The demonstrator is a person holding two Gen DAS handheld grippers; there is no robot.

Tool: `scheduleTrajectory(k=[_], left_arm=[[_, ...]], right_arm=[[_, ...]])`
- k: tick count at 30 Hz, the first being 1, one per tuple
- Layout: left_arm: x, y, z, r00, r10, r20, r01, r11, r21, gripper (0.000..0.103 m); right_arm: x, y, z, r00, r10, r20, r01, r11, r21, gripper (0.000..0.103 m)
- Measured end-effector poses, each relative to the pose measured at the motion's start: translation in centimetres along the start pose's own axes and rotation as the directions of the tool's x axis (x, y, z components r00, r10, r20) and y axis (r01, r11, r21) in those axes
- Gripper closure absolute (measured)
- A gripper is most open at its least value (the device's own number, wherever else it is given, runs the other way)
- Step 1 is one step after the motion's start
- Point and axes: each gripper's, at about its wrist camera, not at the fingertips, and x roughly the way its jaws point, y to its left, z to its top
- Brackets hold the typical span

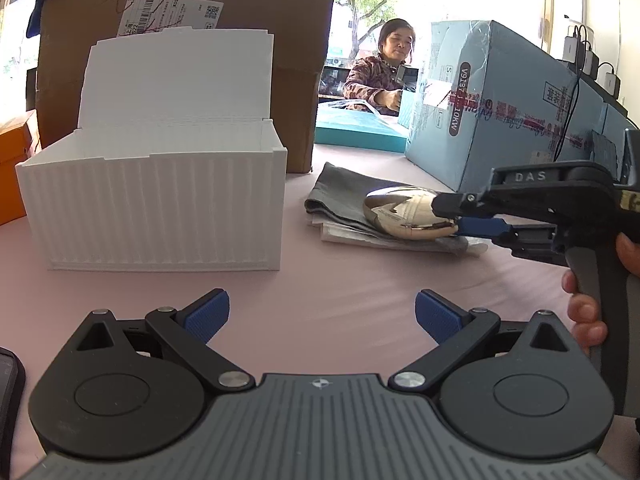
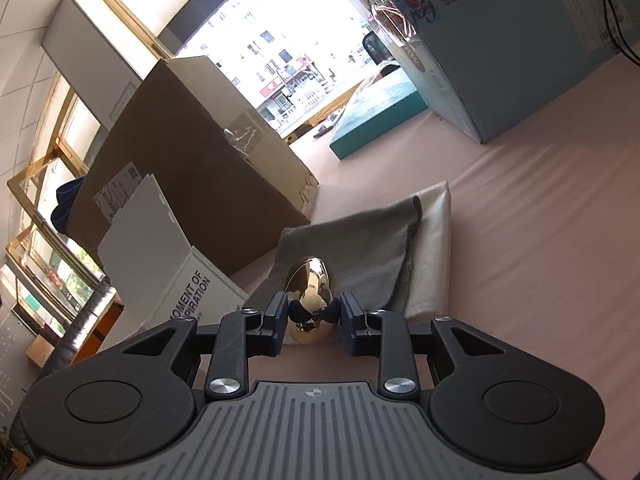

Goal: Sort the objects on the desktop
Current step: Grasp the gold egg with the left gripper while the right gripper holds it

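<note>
**Right tool closes around a mirror-polished egg on the grey cloth**

The task's thing is a smooth, egg-shaped metal object (image 2: pixel 310 300), polished to a mirror finish with a warm golden tint; its curved skin reflects the window light and the dark tool parts beside it. It lies on its side at the near edge of a folded grey cloth (image 2: pixel 360 248), soft and matte with a stitched hem, and the cloth lies on a flat cream pad (image 2: pixel 434 248) with a woven sheen.

The right tool (image 2: pixel 313 314) brackets the egg, its blue ribbed pads (image 2: pixel 280 312) set on either side of the egg's wide end. The left pad appears to touch; whether the right one presses the metal I cannot tell. A hand (image 1: pixel 588 312) holds this tool's grey handle.

The left tool (image 1: pixel 322 314) hovers above the pink desk (image 1: pixel 320 272) in front of the cloth, jaws spread wide and empty.

Left of the cloth stands a white box (image 1: pixel 160 208) with vertically ribbed walls, its plain lid upright. Behind that box rises a brown cardboard carton (image 1: pixel 280 20) bearing a shipping label. Right of the cloth sits a pale blue carton (image 1: pixel 500 120) wrapped in printed tape, with a flat teal box (image 1: pixel 360 132) beside it.
</note>
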Motion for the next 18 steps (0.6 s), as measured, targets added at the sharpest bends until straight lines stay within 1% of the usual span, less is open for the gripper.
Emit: scheduleTrajectory(k=[3, 4, 7, 9, 11, 12, 13, 14, 15, 18], left_arm=[[0.3, 0.5, 0.2, 0.999, -0.046, -0.021, 0.045, 0.999, -0.015, 0.003], [0.4, 0.8, 0.3, 0.997, -0.074, -0.032, 0.073, 0.996, -0.043, 0.003], [1.0, 1.4, 0.4, 0.987, -0.142, -0.075, 0.134, 0.986, -0.101, 0.003], [1.5, 1.1, 0.4, 0.981, -0.165, -0.105, 0.154, 0.983, -0.103, 0.003], [1.9, 0.6, 0.6, 0.973, -0.199, -0.118, 0.187, 0.977, -0.106, 0.003], [2.1, 0.3, 0.8, 0.967, -0.221, -0.123, 0.208, 0.972, -0.111, 0.003], [2.5, 0.1, 1.0, 0.956, -0.259, -0.139, 0.243, 0.962, -0.122, 0.003], [2.9, -0.3, 1.3, 0.936, -0.308, -0.168, 0.287, 0.948, -0.138, 0.004], [3.3, -0.6, 1.5, 0.924, -0.335, -0.184, 0.310, 0.939, -0.150, 0.004], [4.0, -1.8, 2.0, 0.914, -0.349, -0.209, 0.319, 0.934, -0.161, 0.004]], right_arm=[[-1.8, -0.6, -1.3, 0.999, -0.002, -0.037, 0.003, 0.999, 0.042, 0.077], [-2.6, -0.8, -1.8, 0.999, 0.005, -0.041, -0.003, 0.999, 0.052, 0.077], [-4.9, -1.3, -2.9, 0.998, 0.027, -0.058, -0.023, 0.997, 0.069, 0.077], [-6.5, -1.4, -3.6, 0.997, 0.040, -0.070, -0.037, 0.998, 0.046, 0.077], [-7.8, -1.9, -4.2, 0.994, 0.061, -0.091, -0.058, 0.997, 0.042, 0.077], [-8.3, -2.2, -4.5, 0.992, 0.074, -0.101, -0.070, 0.997, 0.042, 0.077], [-8.7, -2.5, -4.7, 0.990, 0.086, -0.111, -0.084, 0.996, 0.027, 0.077], [-9.1, -2.6, -4.9, 0.989, 0.094, -0.113, -0.094, 0.996, 0.001, 0.077], [-9.3, -2.7, -5.1, 0.989, 0.099, -0.111, -0.101, 0.995, -0.010, 0.077], [-9.6, -2.5, -5.4, 0.991, 0.104, -0.084, -0.109, 0.993, -0.052, 0.077]])
